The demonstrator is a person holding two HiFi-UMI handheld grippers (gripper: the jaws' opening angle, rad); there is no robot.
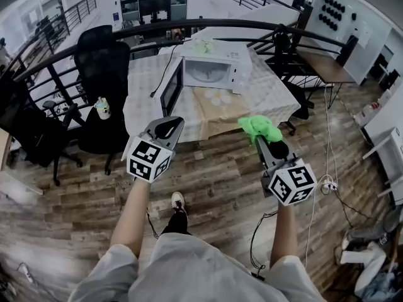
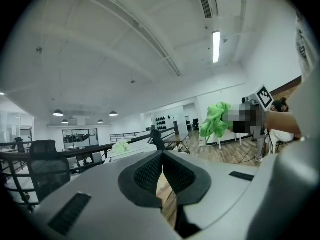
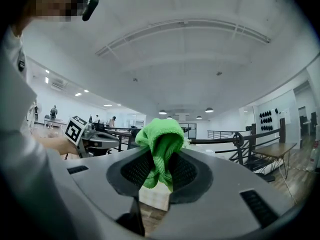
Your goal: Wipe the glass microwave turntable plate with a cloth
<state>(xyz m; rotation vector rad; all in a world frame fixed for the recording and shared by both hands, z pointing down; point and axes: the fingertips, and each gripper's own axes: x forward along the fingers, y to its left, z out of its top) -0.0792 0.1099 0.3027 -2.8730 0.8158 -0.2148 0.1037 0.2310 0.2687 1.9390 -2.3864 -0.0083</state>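
The right claw (image 3: 161,170) is clamped on a green cloth (image 3: 159,136); the left claw (image 2: 162,159) is pressed together, empty. Both are well short of the open microwave (image 1: 214,71) on the counter (image 1: 271,93); its glass plate cannot be made out.

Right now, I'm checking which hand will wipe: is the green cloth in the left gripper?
No, the green cloth is pinched in the jaws of the right gripper, and the left gripper is shut on nothing.
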